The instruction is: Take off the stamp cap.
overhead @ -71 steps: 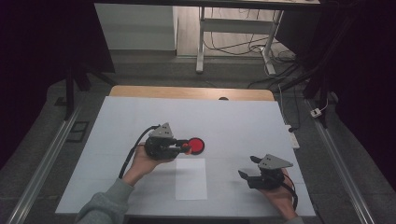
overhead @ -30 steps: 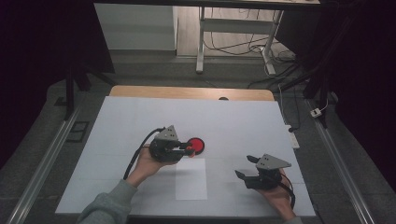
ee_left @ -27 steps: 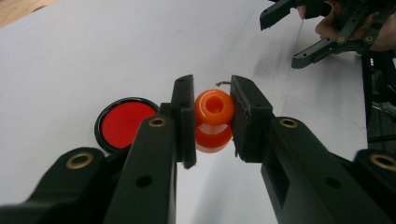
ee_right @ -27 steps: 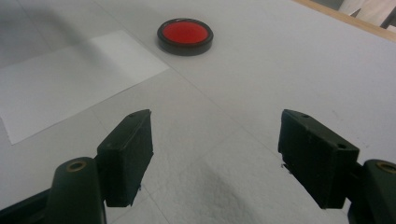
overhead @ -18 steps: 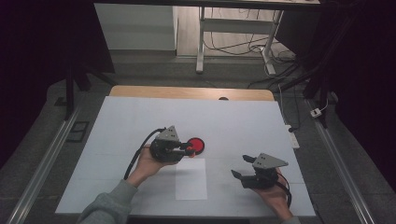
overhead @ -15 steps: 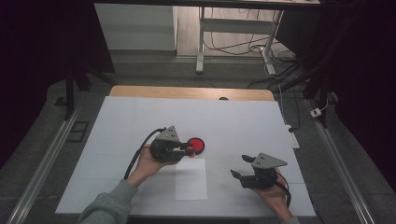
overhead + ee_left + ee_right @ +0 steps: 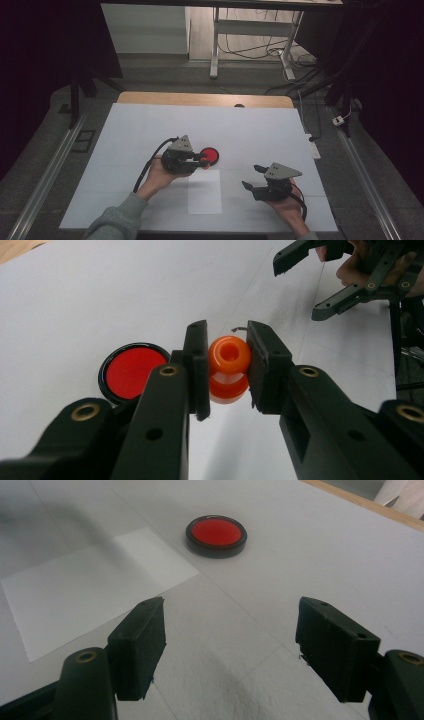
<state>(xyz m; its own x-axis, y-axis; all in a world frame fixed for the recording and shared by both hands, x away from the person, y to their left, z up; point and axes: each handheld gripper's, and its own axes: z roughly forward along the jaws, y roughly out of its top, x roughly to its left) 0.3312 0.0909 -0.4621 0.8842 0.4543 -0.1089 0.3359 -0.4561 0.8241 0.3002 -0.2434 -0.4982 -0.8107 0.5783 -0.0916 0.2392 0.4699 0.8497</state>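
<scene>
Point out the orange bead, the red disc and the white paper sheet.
orange bead (image 7: 228, 356), left gripper view, on its top ring beside the hole, between the left tool's jaws.
red disc (image 7: 216, 532), right gripper view, middle of its red face.
white paper sheet (image 7: 205, 192), high view, middle of the sheet.

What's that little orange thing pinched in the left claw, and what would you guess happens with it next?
It looks like an orange bead-like piece with a hole, clamped by the left gripper just above the table. The red disc lies right beside it, and the right gripper hangs open and empty farther off. My guess: the left gripper shifts slightly toward the disc, likely to set the piece on it.
</scene>
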